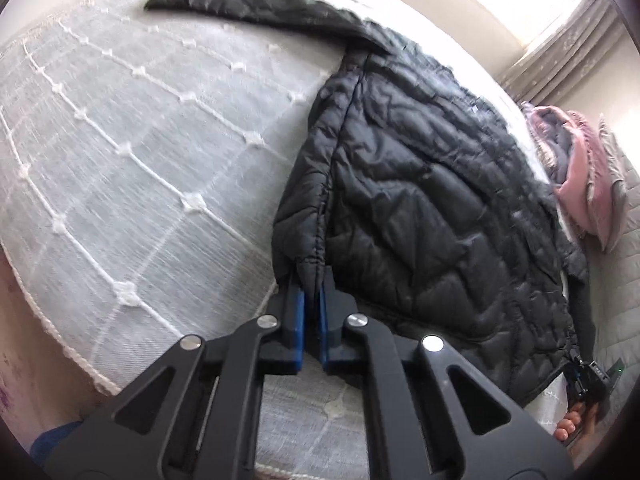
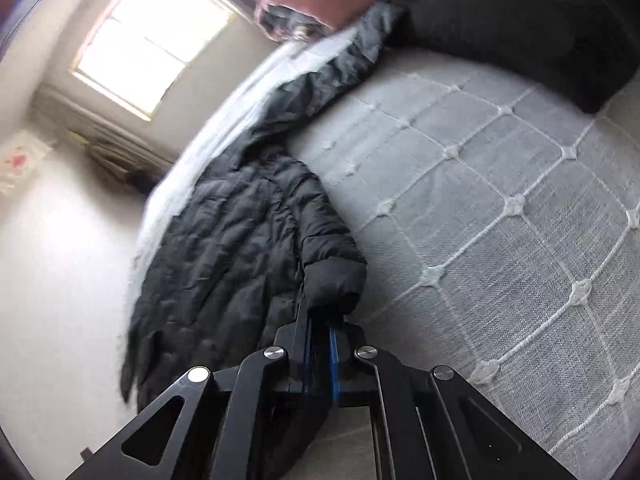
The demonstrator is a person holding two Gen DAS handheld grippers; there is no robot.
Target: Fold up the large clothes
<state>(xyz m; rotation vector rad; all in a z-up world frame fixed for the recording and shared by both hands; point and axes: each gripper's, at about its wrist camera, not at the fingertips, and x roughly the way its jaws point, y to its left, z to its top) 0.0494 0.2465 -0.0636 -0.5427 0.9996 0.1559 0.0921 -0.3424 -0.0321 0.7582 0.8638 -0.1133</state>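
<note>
Two grippers, left [image 1: 311,280] and right [image 2: 320,314], clamped on jacket [image 1: 420,184] edges, jacket spread across bed [image 1: 140,140]. Slick quilted shell liable to slip from thin pinches; uneven pulling likely to skew fold or drag hem off mattress edge.

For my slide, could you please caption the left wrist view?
Left gripper pinches the black quilted jacket's edge on the white bedspread.
</note>
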